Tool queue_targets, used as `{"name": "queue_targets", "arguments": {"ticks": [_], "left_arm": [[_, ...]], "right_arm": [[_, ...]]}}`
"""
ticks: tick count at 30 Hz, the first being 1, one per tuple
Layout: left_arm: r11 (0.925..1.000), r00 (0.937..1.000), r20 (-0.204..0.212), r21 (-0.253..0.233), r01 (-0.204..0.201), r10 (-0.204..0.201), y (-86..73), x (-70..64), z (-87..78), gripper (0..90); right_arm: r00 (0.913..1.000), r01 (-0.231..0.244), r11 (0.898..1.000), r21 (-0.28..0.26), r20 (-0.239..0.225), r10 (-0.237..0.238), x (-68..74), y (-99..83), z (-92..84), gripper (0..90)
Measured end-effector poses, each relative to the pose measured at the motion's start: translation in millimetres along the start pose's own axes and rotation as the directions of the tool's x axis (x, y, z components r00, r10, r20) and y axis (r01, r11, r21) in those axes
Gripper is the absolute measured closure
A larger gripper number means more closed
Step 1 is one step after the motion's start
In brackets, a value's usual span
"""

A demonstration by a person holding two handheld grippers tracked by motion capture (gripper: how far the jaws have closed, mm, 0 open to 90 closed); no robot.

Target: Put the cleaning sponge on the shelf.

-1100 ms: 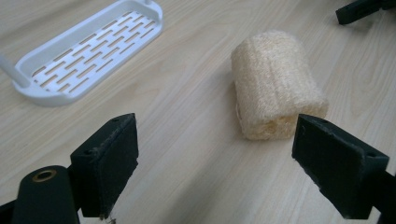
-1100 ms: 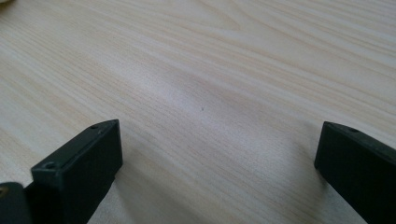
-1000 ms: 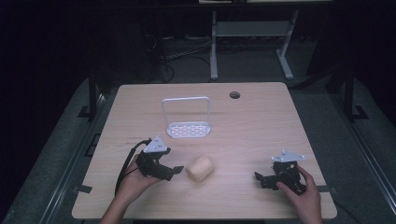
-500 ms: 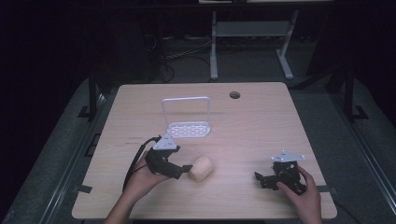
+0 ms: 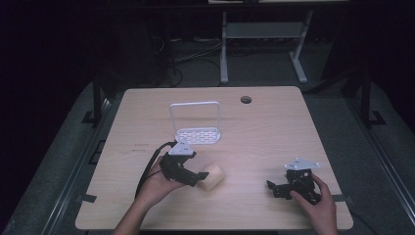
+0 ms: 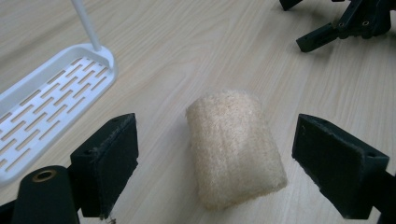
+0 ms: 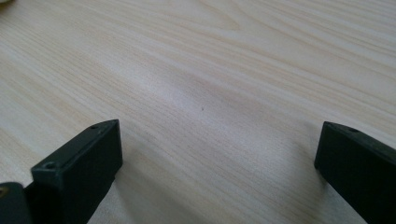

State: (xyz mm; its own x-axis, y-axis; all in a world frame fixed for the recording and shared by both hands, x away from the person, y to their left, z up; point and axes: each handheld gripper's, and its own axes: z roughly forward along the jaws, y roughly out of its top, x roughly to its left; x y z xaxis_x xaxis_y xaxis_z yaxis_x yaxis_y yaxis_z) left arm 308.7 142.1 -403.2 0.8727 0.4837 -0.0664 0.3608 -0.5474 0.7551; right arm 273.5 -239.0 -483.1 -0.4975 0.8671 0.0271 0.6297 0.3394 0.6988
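A beige loofah-like sponge roll [image 5: 211, 177] [image 6: 233, 147] lies on the wooden table [image 5: 274, 132] near the front middle. My left gripper [image 5: 200, 177] [image 6: 219, 163] is open, its two black jaws standing on either side of the roll without touching it. My right gripper [image 5: 275, 188] [image 7: 215, 154] rests low over bare wood at the front right, open, with nothing between its jaws. In the left gripper view the right gripper [image 6: 345, 23] shows far off at the top right.
A white wire-framed rack [image 5: 195, 125] with a slotted base [image 6: 51, 98] stands just behind the left gripper. A round cable hole [image 5: 245, 99] sits near the table's far edge. A metal stand [image 5: 259, 44] is on the floor beyond the table.
My left gripper has slid right toward the sponge roll until its jaws flank it. The right gripper has stayed in place.
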Motion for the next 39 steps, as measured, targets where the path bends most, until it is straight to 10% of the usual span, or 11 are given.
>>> {"name": "queue_targets", "arguments": {"ticks": [39], "left_arm": [[0.9969,0.9996,-0.027,0.079,-0.006,0.008,2.7,-17.7,42.8,14.0]], "right_arm": [[1.0000,-0.001,1.000,-0.001,0.000,0.001,0.0,0.0,0.0,0.7]]}}
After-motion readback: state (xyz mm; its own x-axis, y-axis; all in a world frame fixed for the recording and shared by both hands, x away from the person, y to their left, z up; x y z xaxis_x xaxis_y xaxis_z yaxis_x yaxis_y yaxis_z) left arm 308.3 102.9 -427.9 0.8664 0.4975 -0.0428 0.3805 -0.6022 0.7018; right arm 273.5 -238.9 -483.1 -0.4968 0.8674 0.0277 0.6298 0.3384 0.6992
